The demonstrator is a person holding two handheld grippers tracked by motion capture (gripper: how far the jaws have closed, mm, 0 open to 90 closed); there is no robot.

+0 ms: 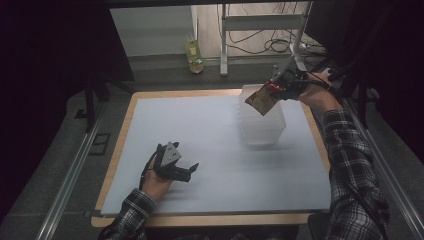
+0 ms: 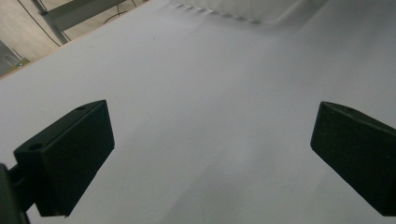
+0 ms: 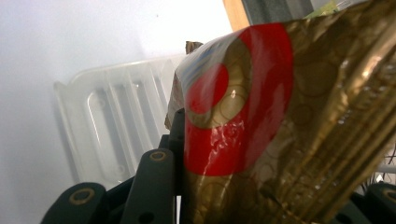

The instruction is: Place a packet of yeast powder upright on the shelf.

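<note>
A person in a plaid shirt sits at a wooden table [image 1: 118, 150] covered with a white sheet [image 1: 200, 130], holding a two-jaw gripper in each hand.

The right gripper [image 1: 274, 89], raised at the far right of the table, is clamped on a gold foil packet [image 1: 261, 101]. The packet hangs tilted just above the open top of a clear plastic bin [image 1: 262, 125], which stands upright on the sheet toward the far right. In the right gripper view the packet [image 3: 289, 121] sits pinched between the black jaws, crinkled and shiny, with a red ring and a red spot printed on it and faint circle patterns across the gold. No words on it can be read. The ribbed wall of the bin [image 3: 116, 126] lies behind it.

The left gripper [image 1: 187, 171] rests low on the near left part of the sheet, well apart from the bin. In the left gripper view [image 2: 212, 158] its jaws stand wide apart with only bare sheet between them.

Beyond the table, a small yellow-green bottle [image 1: 194, 55] stands on the floor; its label is too small to read.
</note>
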